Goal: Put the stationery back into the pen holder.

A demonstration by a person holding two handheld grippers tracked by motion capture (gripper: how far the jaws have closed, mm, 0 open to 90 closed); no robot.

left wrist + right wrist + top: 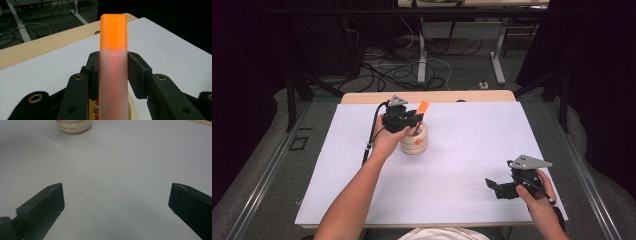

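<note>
- Orange-capped marker (421, 111) sticks up from the left gripper (411, 120) in the high view, directly over a cream ribbed holder (414, 140) on the white table (462, 150); the right gripper (498, 188) rests low near the front right edge, well apart.
- Left gripper view: both jaws press the marker's (113, 70) frosted barrel from either side, orange cap upward, the holder's rim (132, 105) below.
- Right gripper view: jaws spread wide with nothing between them, bare table (112, 170) beneath, holder's base (73, 126) far off.

Wooden table (362, 97) under white sheet (462, 150); cream ribbed holder (414, 141) stands on sheet, left of centre.
</note>
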